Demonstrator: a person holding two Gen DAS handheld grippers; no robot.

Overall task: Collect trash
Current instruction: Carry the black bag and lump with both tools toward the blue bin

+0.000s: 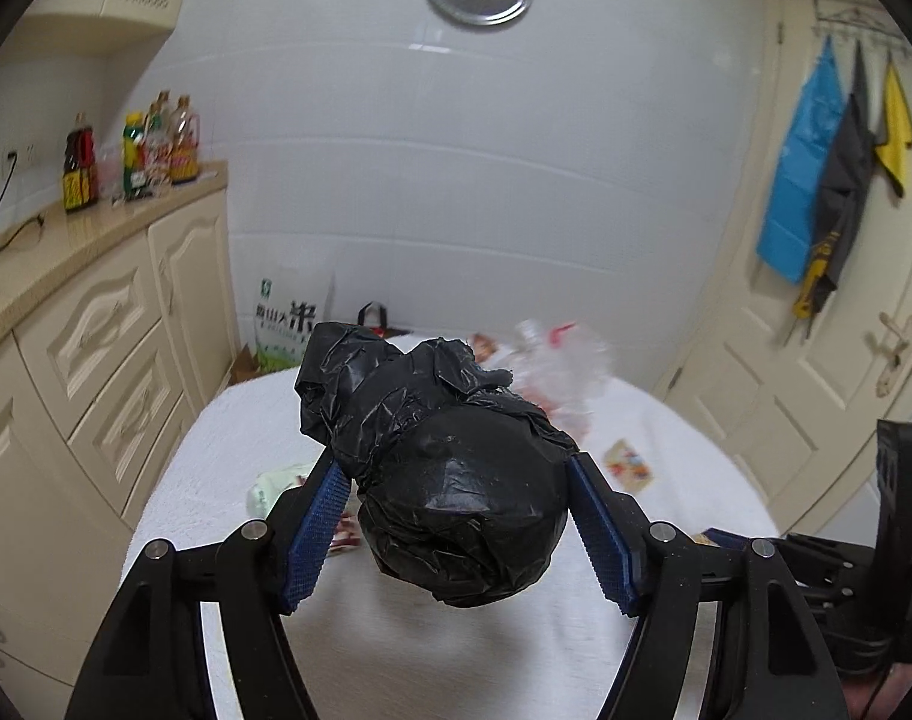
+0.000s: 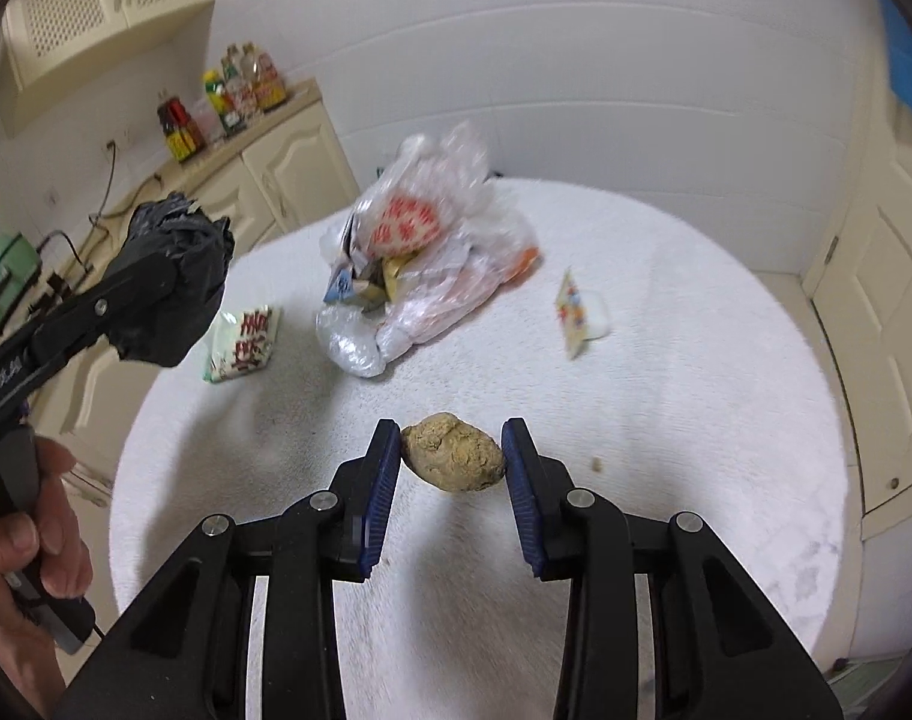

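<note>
My left gripper (image 1: 456, 474) is shut on a crumpled black plastic bag (image 1: 450, 468) and holds it above the white round table (image 1: 432, 648). The bag also shows in the right wrist view (image 2: 174, 288), at the left. My right gripper (image 2: 453, 456) is shut on a tan crumpled lump of paper (image 2: 453, 459), held just above the table (image 2: 696, 420). A clear plastic bag of trash with red print (image 2: 420, 252) lies at the table's far side. A green-white snack wrapper (image 2: 243, 342) lies at the left. A small colourful packet (image 2: 576, 312) lies at the right.
Cream cabinets (image 1: 96, 330) with bottles (image 1: 138, 150) on the counter stand at the left. A cream door (image 1: 828, 330) with hanging cloths is at the right. A rice sack (image 1: 285, 330) stands on the floor behind the table. A small crumb (image 2: 597, 466) lies right of my right gripper.
</note>
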